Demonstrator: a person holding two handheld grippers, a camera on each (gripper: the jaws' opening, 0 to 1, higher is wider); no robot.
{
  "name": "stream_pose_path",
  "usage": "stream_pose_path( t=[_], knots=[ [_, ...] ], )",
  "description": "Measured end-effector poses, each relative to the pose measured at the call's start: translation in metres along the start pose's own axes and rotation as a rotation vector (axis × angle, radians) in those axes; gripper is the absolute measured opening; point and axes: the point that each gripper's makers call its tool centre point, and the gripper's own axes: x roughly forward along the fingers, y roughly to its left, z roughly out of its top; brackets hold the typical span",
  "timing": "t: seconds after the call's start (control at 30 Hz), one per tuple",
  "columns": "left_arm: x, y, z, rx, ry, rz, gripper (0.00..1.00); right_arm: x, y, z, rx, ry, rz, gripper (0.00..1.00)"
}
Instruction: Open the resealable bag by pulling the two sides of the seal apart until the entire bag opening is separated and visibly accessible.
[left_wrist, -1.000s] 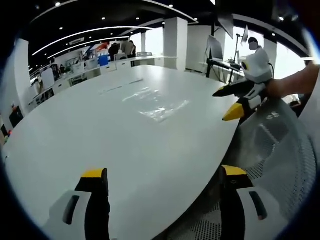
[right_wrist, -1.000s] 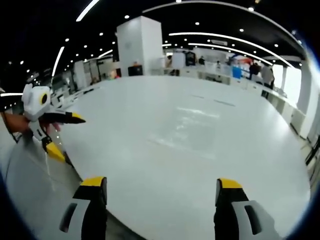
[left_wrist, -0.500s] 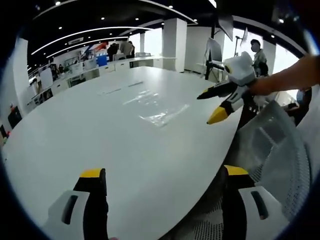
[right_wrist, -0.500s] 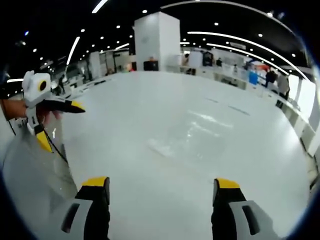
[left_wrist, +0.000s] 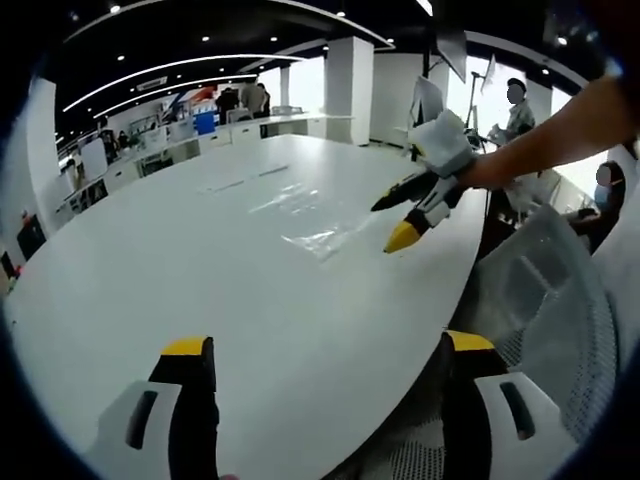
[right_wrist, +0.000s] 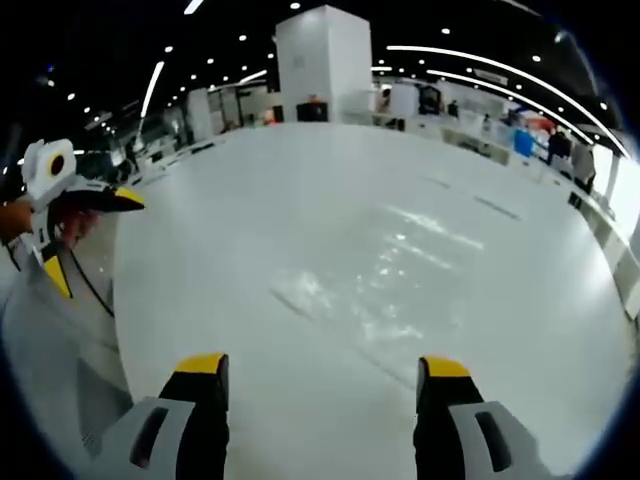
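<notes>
Since a second ago the right gripper (left_wrist: 398, 218) has swung out over the white table (left_wrist: 150, 270) toward the resealable bag (left_wrist: 318, 238), which hasn't budged.

Going left to right in the left gripper view: the left gripper (left_wrist: 325, 355) sits back near the table's near edge, jaws wide apart and holding nothing. Further right the clear bag lies flat mid-table, then the right gripper's yellow tips just beside it, parted and empty. Mesh chair (left_wrist: 560, 300) off to the far right.

In the right gripper view the bag (right_wrist: 345, 300) lies ahead, between its jaws and further out.

My guess on handling: thin clear film, super light, floppy and slick, so it'll slide on that smooth top. Can't make out where the seal strip is from here. I'd pinch one lip per gripper right at the seal, near the middle, and pull apart.
</notes>
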Motion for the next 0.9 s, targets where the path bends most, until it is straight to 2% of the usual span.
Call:
stream_pose_path(
  t=[0.17,0.3,0.43,0.53,0.6,0.63,0.7,0.83,0.9],
  knots=[
    [-0.003,0.007,0.000,-0.004,0.001,0.012,0.92,0.009,-0.001,-0.009,0.020,0.028,0.013,0.72],
    [-0.005,0.009,0.000,-0.007,0.000,0.016,0.92,0.011,0.002,-0.008,0.027,0.026,0.024,0.69],
    [-0.004,0.009,-0.001,-0.010,0.003,0.013,0.91,0.011,0.017,-0.004,0.061,0.029,0.095,0.54],
    [-0.003,0.008,-0.002,-0.009,0.007,0.009,0.91,0.010,0.023,-0.004,0.069,0.052,0.128,0.47],
    [-0.002,0.008,-0.001,-0.009,0.007,0.006,0.91,0.007,0.021,-0.005,0.031,0.082,0.130,0.44],
    [-0.002,0.007,-0.001,-0.008,0.007,0.005,0.91,0.008,0.014,0.002,0.001,0.047,0.097,0.45],
    [-0.002,0.008,0.001,-0.005,0.003,0.005,0.90,0.008,0.011,0.004,-0.002,0.043,0.084,0.45],
    [-0.001,0.008,0.003,-0.005,0.002,0.002,0.89,0.010,0.006,-0.007,-0.016,0.108,0.100,0.37],
    [-0.001,0.008,0.003,-0.002,0.003,0.000,0.89,0.011,0.004,-0.009,-0.037,0.118,0.097,0.34]
  ],
)
